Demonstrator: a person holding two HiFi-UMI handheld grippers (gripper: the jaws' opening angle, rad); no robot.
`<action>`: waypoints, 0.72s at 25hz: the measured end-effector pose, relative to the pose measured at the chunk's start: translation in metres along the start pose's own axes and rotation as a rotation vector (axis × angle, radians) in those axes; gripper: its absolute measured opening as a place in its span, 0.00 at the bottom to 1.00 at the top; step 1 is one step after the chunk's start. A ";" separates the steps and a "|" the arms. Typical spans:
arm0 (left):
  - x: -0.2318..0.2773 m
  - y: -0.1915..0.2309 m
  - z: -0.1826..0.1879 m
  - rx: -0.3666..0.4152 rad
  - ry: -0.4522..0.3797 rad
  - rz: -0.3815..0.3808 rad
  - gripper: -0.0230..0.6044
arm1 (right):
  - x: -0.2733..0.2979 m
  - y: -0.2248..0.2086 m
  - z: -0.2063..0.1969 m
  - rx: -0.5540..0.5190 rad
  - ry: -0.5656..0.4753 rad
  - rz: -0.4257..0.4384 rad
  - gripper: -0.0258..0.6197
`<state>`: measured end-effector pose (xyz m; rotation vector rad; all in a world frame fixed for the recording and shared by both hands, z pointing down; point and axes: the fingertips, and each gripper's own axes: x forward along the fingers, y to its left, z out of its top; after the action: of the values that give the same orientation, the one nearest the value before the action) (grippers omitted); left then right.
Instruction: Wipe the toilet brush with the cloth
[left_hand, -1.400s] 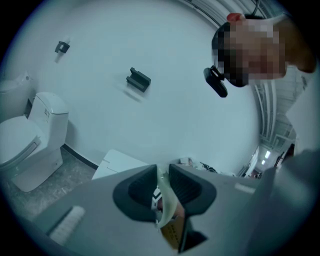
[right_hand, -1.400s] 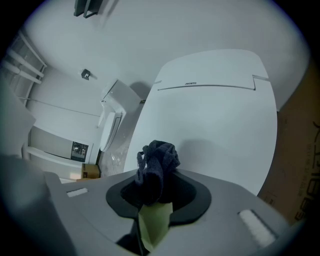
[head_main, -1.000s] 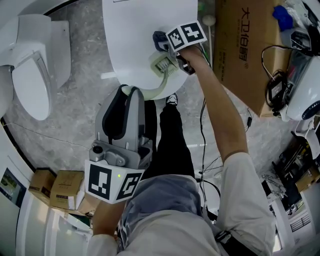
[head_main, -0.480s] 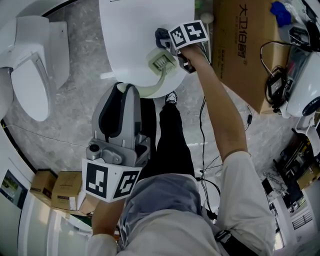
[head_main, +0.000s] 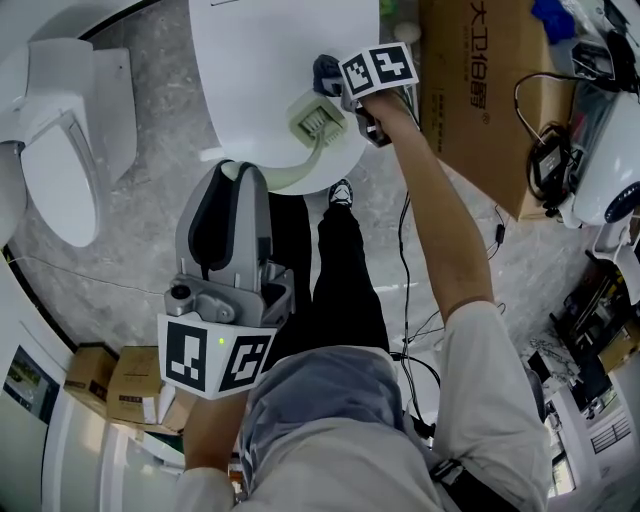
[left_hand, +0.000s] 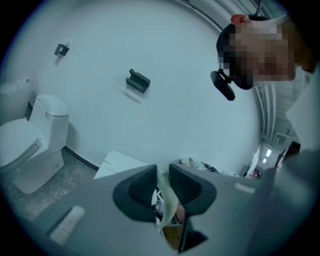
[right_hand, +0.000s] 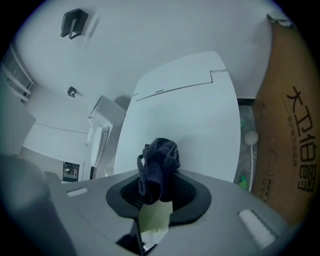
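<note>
The pale green toilet brush (head_main: 313, 122) lies with its square head over a white toilet lid (head_main: 262, 60). Its curved handle runs down into my left gripper (head_main: 243, 172), which is shut on that handle (left_hand: 164, 201). Just right of the brush head, my right gripper (head_main: 338, 95) is shut on a dark blue cloth (head_main: 325, 72). In the right gripper view the bunched cloth (right_hand: 159, 165) sticks up between the jaws of the right gripper (right_hand: 157, 192), with the green brush head (right_hand: 154, 219) directly beneath. Whether cloth and brush touch is hidden.
A second white toilet (head_main: 62, 150) stands at the left on the grey marble floor. A large cardboard box (head_main: 478, 95) is at the right, with cables and equipment (head_main: 585, 150) beyond. Small boxes (head_main: 110, 380) sit at the lower left. The person's leg and shoe (head_main: 343, 195) are below the lid.
The brush head has slid slightly up and left across the lid, and my left gripper has drifted a little left. The right gripper with the cloth has barely moved.
</note>
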<state>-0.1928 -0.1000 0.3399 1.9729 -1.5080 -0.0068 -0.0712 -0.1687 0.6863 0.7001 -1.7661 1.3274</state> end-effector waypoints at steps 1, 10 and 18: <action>0.000 0.000 0.000 0.001 0.000 0.000 0.04 | -0.001 -0.001 -0.001 0.002 -0.003 -0.001 0.18; -0.001 -0.002 0.000 0.008 -0.003 0.004 0.04 | -0.009 -0.006 -0.012 0.018 -0.026 -0.006 0.18; -0.001 -0.003 -0.001 0.013 -0.007 0.009 0.04 | -0.011 -0.016 -0.029 0.018 -0.008 -0.021 0.18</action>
<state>-0.1900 -0.0985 0.3385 1.9782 -1.5254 -0.0005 -0.0453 -0.1457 0.6890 0.7326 -1.7509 1.3298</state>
